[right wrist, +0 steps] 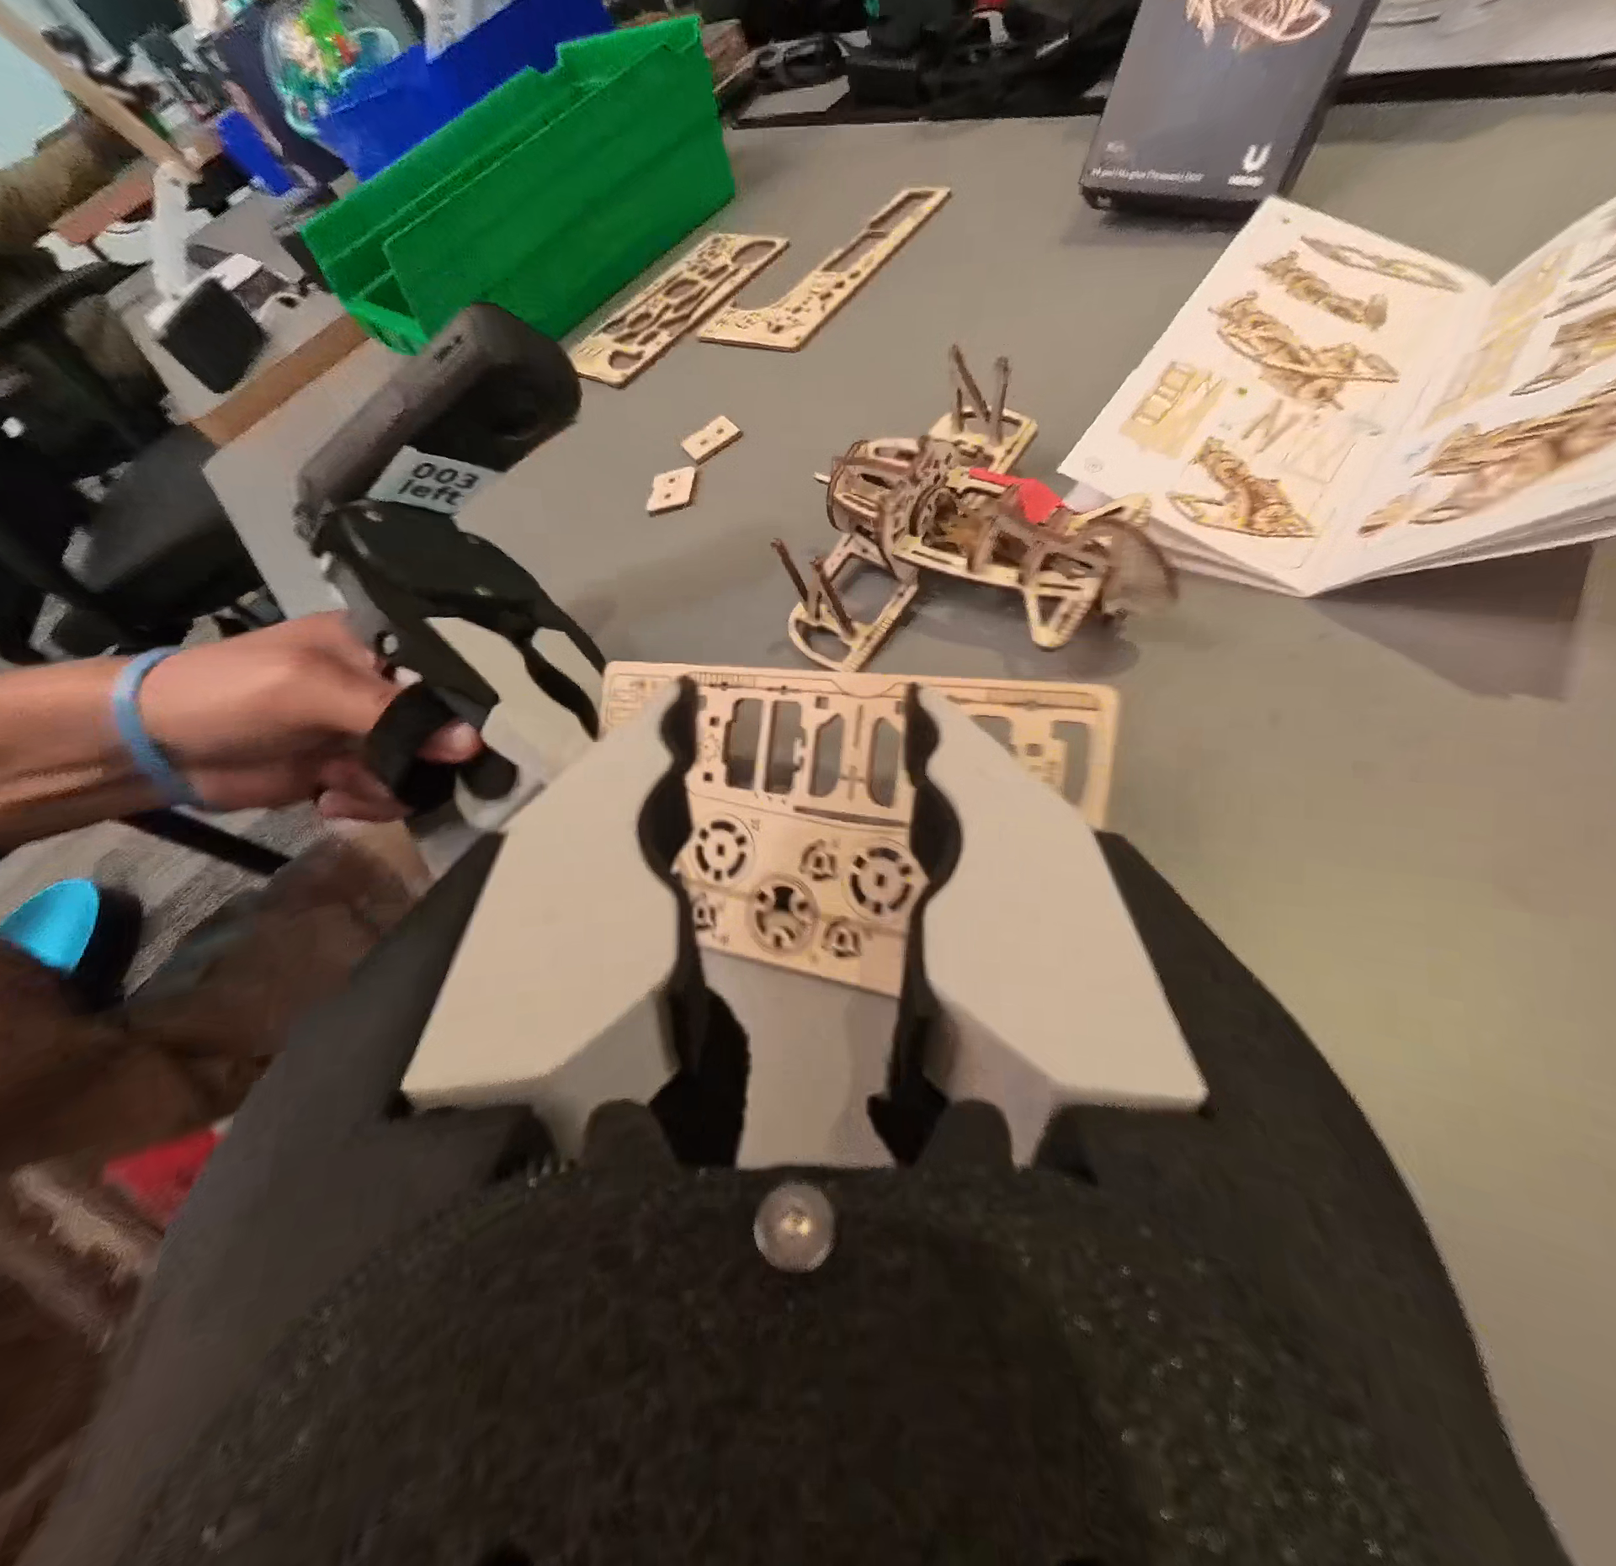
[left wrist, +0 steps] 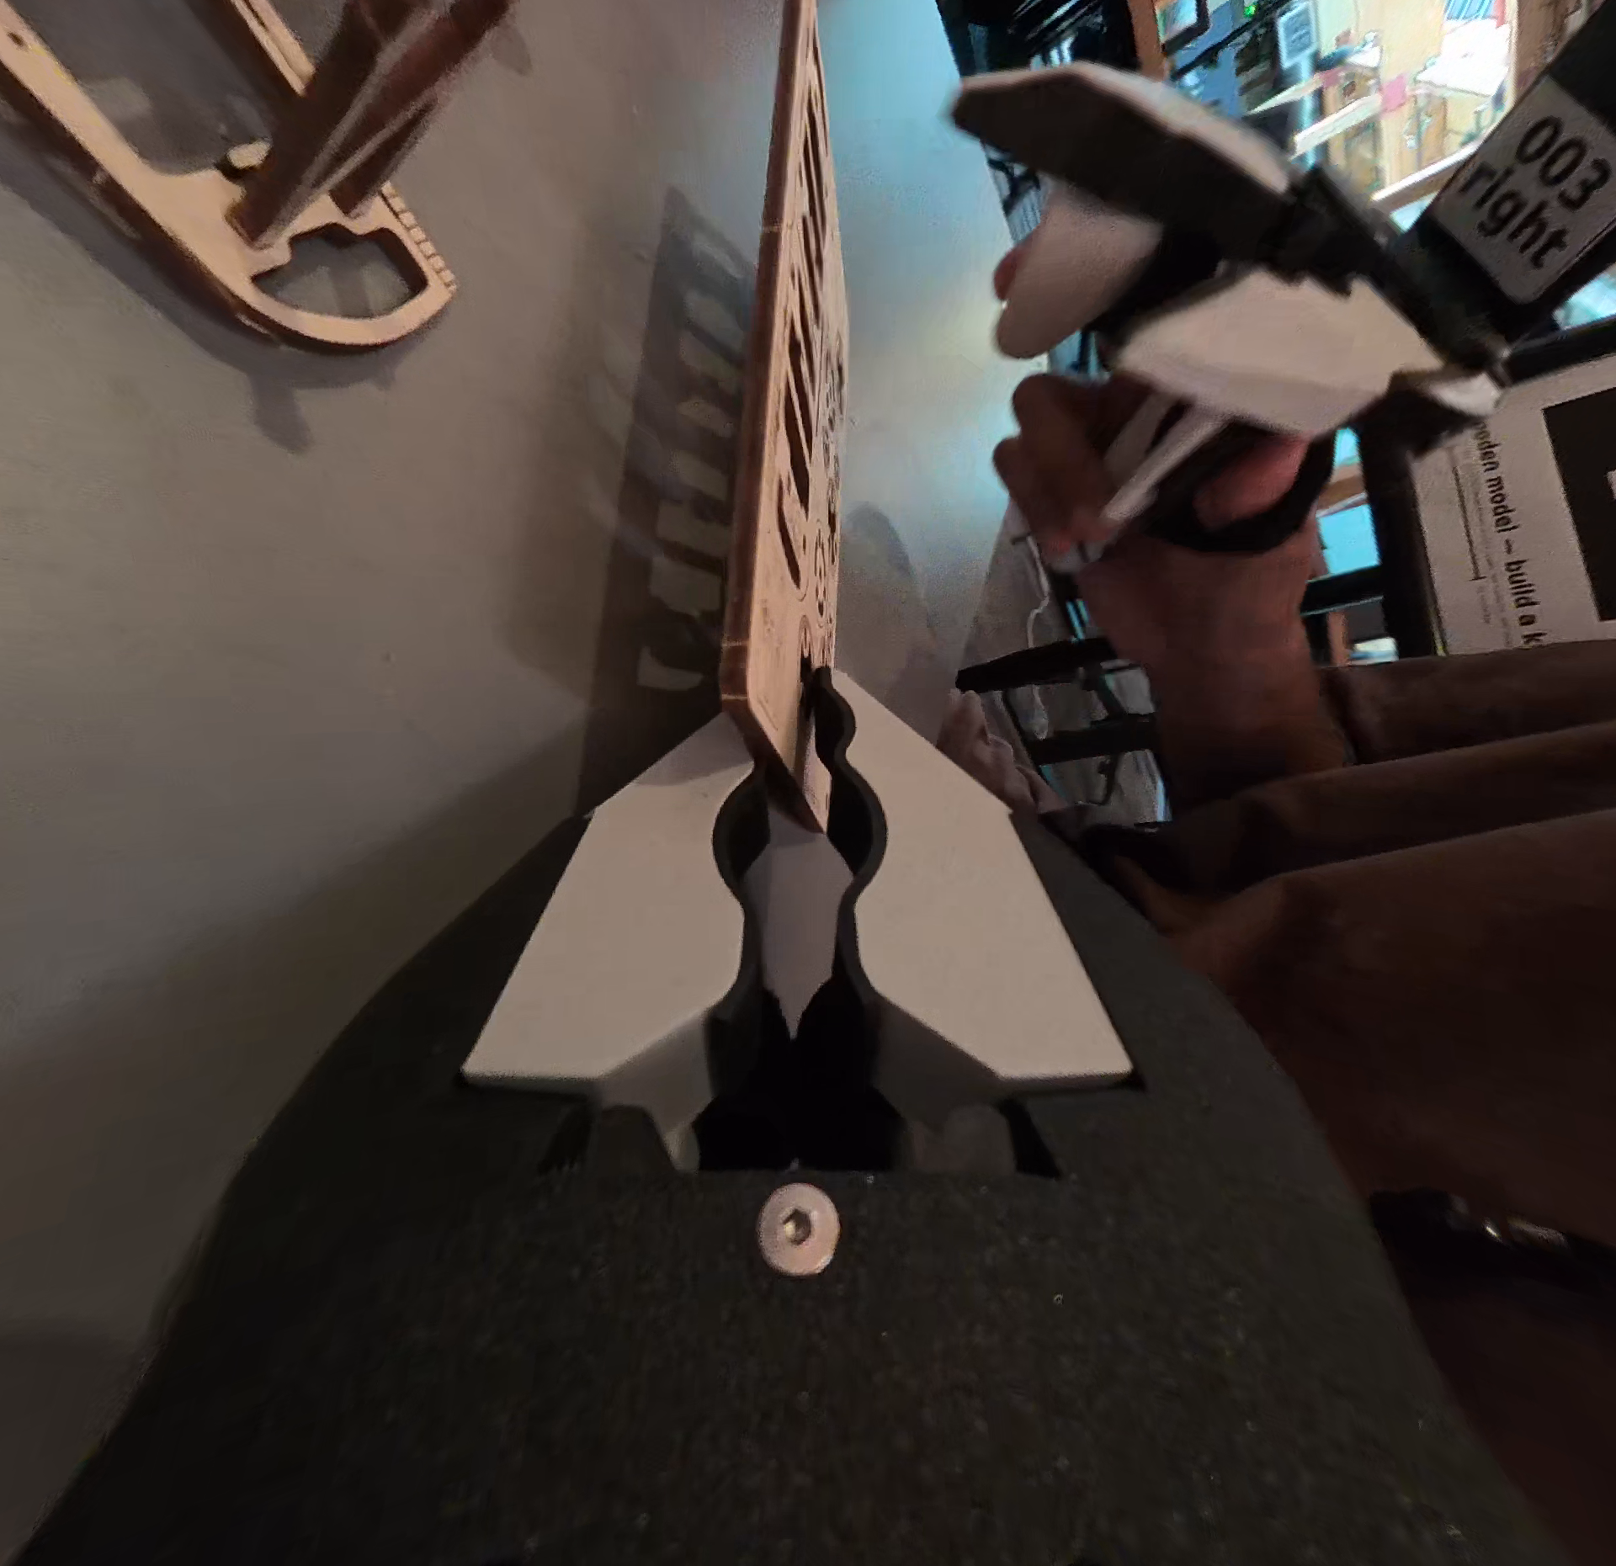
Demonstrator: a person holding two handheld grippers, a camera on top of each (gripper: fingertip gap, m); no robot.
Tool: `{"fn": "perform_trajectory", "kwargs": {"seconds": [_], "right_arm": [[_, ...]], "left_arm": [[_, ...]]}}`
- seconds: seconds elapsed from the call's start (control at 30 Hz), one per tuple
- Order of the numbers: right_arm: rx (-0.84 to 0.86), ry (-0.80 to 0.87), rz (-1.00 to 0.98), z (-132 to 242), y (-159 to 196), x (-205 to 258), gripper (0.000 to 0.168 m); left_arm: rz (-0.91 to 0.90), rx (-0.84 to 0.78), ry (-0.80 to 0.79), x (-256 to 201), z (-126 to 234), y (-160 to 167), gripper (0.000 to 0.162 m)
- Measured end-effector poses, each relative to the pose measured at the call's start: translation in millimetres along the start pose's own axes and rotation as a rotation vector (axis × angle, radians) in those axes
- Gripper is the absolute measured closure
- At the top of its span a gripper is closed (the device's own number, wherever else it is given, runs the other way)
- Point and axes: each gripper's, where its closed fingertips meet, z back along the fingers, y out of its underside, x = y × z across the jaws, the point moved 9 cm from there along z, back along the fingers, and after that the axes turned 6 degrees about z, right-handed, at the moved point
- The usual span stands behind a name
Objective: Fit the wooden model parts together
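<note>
My left gripper (left wrist: 791, 720) is shut on the near edge of a thin laser-cut wooden sheet (left wrist: 791, 387), seen edge-on and held a little above the grey table (left wrist: 262, 650). In the right wrist view the same sheet (right wrist: 787, 825) lies roughly level, with the left gripper (right wrist: 581, 693) on its left edge. My right gripper (right wrist: 797, 702) is open and empty, its fingers spread over the sheet; it also shows in the left wrist view (left wrist: 997, 213). A partly built wooden model (right wrist: 953, 519) with a red piece stands beyond the sheet. One of its flat ends with dark pegs shows in the left wrist view (left wrist: 289, 239).
Two more wooden sheets (right wrist: 700, 300) and two small square pieces (right wrist: 691, 466) lie farther back. An open instruction booklet (right wrist: 1355, 405) lies at the right, a dark box (right wrist: 1224, 81) behind it, and a green bin (right wrist: 542, 186) at the back left. The table's edge is at the left. Some 10 centimeters of space lies between my two pairs of fingers.
</note>
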Motion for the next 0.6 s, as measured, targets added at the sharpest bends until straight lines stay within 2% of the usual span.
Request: {"fn": "perform_trajectory", "kwargs": {"seconds": [0.03,0.1,0.13,0.23,0.33,0.47,0.6], "right_arm": [[0.008,-0.009,-0.005,11.0,-2.5,-8.4,0.128],[0.057,-0.094,-0.018,26.8,-5.7,-20.2,0.165],[0.104,-0.149,-0.022,29.0,-6.8,-21.8,0.168],[0.218,-0.194,0.119,13.2,-6.3,-7.3,0.168],[0.33,-0.135,0.327,-21.5,-6.4,20.3,0.168],[0.4,-0.17,0.287,-56.4,-3.2,31.5,0.168],[0.474,-0.123,0.343,-64.5,7.1,33.8,0.168]], "left_arm": [[0.022,0.015,0.014,1.0,-0.3,-0.2,0.159],[0.067,0.035,0.053,2.1,-0.5,-0.6,0.16],[0.093,0.05,0.066,3.2,-0.9,-0.5,0.161],[0.138,0.072,0.091,5.0,-1.7,-0.7,0.161],[0.152,0.074,0.095,6.0,-2.0,-1.3,0.161],[0.168,0.061,0.086,7.2,-2.6,-1.6,0.16],[0.171,0.054,0.073,7.6,-2.7,-1.6,0.159]]}}
